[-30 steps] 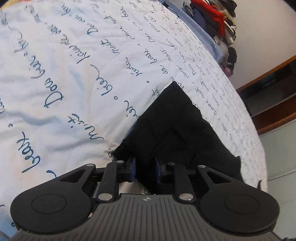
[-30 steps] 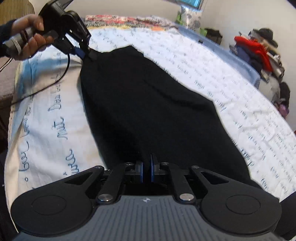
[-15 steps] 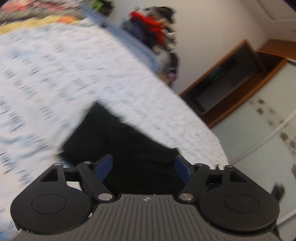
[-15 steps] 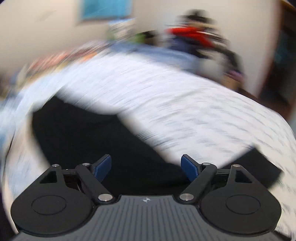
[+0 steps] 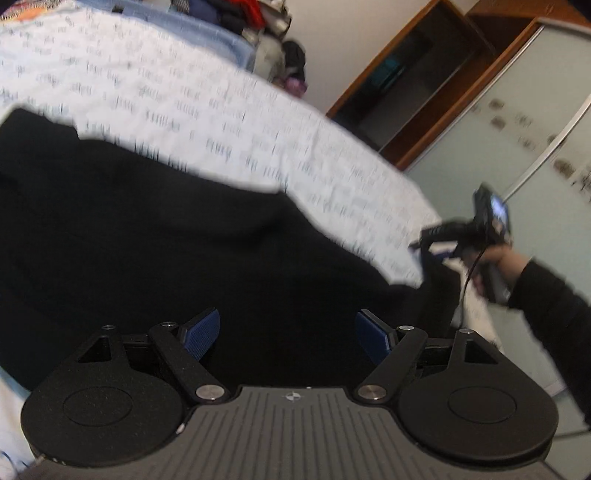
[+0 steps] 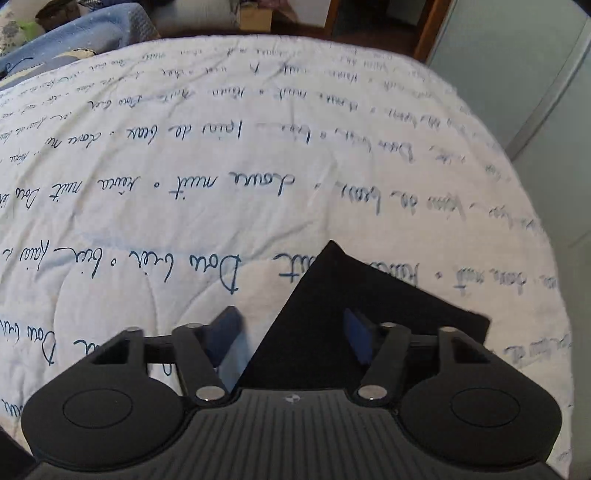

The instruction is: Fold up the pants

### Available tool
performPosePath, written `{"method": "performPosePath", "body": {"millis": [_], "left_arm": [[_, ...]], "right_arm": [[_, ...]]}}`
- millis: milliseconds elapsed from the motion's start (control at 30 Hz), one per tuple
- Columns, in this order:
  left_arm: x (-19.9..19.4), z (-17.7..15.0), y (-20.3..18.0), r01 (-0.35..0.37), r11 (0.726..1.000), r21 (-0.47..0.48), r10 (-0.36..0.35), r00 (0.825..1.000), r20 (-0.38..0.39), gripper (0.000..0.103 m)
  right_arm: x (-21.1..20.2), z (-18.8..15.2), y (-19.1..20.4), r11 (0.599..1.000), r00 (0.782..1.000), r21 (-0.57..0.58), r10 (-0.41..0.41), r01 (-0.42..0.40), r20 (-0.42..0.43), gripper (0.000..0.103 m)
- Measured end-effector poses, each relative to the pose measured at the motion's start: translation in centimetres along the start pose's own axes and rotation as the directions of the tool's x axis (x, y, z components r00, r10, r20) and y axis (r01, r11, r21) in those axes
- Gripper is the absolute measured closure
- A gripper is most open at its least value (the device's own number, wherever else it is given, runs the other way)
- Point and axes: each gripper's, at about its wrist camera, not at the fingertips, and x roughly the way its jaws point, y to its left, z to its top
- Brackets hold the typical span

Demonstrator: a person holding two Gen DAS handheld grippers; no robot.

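Observation:
Black pants [image 5: 155, 236] lie flat on a white bedspread [image 5: 229, 110] with blue handwriting print. My left gripper [image 5: 288, 338] is open and empty, hovering over the pants. In the left wrist view my right gripper [image 5: 424, 254] shows at the far right, held in a hand at the pants' far end. In the right wrist view the right gripper [image 6: 291, 336] is open and empty, with a pointed corner of the pants [image 6: 340, 306] between and under its fingers.
A blue blanket [image 6: 74, 40] and a pile of clothes [image 5: 255, 22] lie at the bed's far side. A wooden shelf unit [image 5: 413, 85] and pale sliding doors [image 5: 517, 129] stand beyond the bed's edge.
Both grippers let go of the pants and opened. Both swung round: the left now faces the wardrobe side, the right now looks across the bed at a pants corner.

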Motion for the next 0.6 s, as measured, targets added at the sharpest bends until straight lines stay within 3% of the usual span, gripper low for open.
{"method": "performPosePath", "body": {"millis": [100, 200, 267, 600], "left_arm": [[0.1, -0.9, 0.5, 0.017, 1.000, 0.021, -0.017, 0.999, 0.034, 0.018], [0.1, -1.3, 1.1, 0.041, 0.999, 0.015, -0.041, 0.998, 0.050, 0.015], [0.0, -1.3, 0.9, 0.049, 0.999, 0.015, -0.049, 0.997, 0.054, 0.015], [0.0, -1.9, 0.4, 0.043, 0.995, 0.085, -0.049, 0.996, 0.080, 0.014]], "right_arm": [[0.2, -0.4, 0.4, 1.000, 1.000, 0.005, -0.003, 0.003, 0.006, 0.048], [0.1, -0.4, -0.4, 0.999, 0.999, 0.040, 0.029, -0.030, 0.034, 0.071], [0.2, -0.4, -0.9, 0.996, 0.998, 0.072, 0.048, -0.051, 0.047, 0.078], [0.3, -1.3, -3.4, 0.956, 0.984, 0.248, 0.131, -0.157, 0.117, 0.099]]}}
